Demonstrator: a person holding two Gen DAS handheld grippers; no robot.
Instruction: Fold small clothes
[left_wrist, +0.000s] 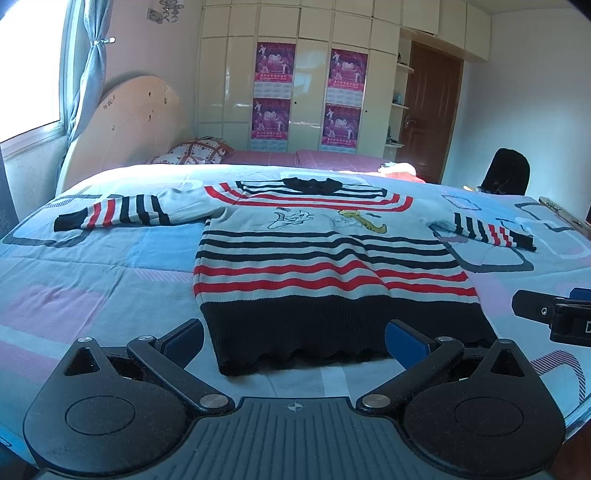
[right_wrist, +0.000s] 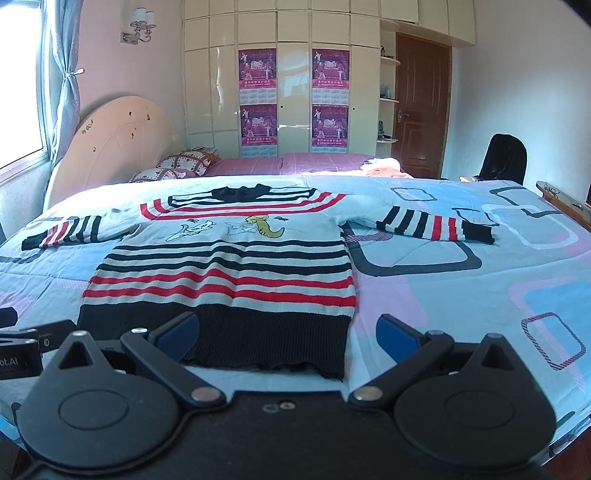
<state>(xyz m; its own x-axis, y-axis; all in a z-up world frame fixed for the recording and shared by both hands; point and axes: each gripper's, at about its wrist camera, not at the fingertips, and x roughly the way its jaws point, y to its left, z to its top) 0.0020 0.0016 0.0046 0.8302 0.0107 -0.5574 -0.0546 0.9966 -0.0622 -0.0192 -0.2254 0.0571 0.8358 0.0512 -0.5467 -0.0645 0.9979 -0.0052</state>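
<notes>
Two grippers we hold over the near hem, left gripper (left_wrist: 293, 341) and right gripper (right_wrist: 286, 332) both spread wide, empty; striped sweater (left_wrist: 325, 266) lies flat on the bedspread (left_wrist: 92, 266), sleeves outstretched.

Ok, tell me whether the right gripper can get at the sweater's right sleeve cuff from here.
Probably yes. The right gripper is open near the hem, and only bare quilt lies between it and the right sleeve cuff of the striped sweater.
</notes>
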